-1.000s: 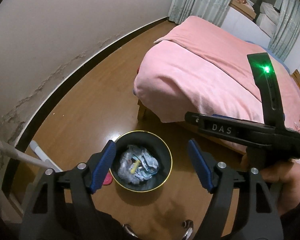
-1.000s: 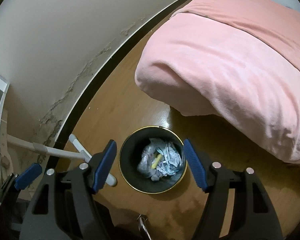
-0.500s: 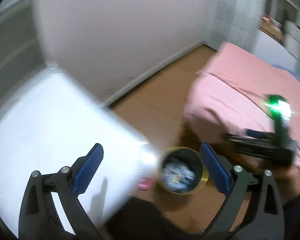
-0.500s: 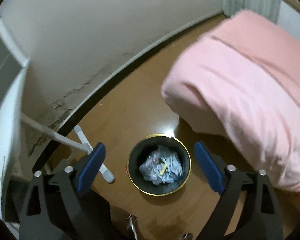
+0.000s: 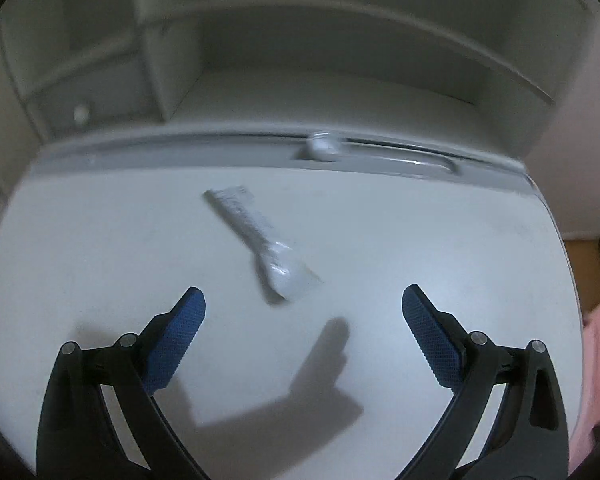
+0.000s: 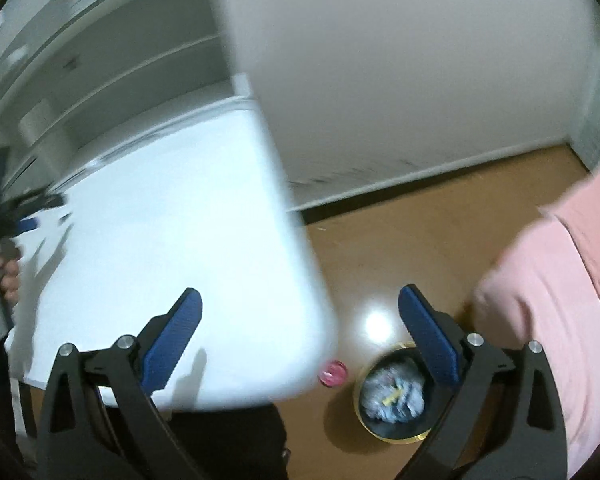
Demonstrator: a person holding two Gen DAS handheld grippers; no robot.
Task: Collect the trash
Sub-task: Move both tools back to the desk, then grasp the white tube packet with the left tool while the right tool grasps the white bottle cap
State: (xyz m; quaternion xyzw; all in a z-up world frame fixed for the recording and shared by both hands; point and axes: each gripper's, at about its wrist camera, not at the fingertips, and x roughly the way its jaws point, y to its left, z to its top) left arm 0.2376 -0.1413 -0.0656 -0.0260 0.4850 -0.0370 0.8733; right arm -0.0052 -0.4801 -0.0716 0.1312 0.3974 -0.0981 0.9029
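In the left wrist view a long crumpled clear plastic wrapper point(image 5: 260, 240) lies on a white desk top point(image 5: 440, 248). My left gripper point(image 5: 303, 332) is open and empty, just short of the wrapper's near end. In the right wrist view my right gripper point(image 6: 299, 334) is open and empty, above the desk corner point(image 6: 172, 240) and the floor. A black bin with a gold rim point(image 6: 392, 396) stands on the wooden floor below, with crumpled trash in it. The left gripper shows blurred at the far left of the right wrist view point(image 6: 4, 216).
Grey shelves point(image 5: 284, 60) rise behind the desk, with a small pale object point(image 5: 324, 146) on the back ledge. A small pink thing point(image 6: 332, 373) lies on the floor beside the bin. A pink bed point(image 6: 560, 300) is at the right. White wall point(image 6: 420, 80) behind.
Both grippers have swung up and left from above the bin. The left one now faces the desk top and the wrapper. The right one now sees the desk corner with the bin low right.
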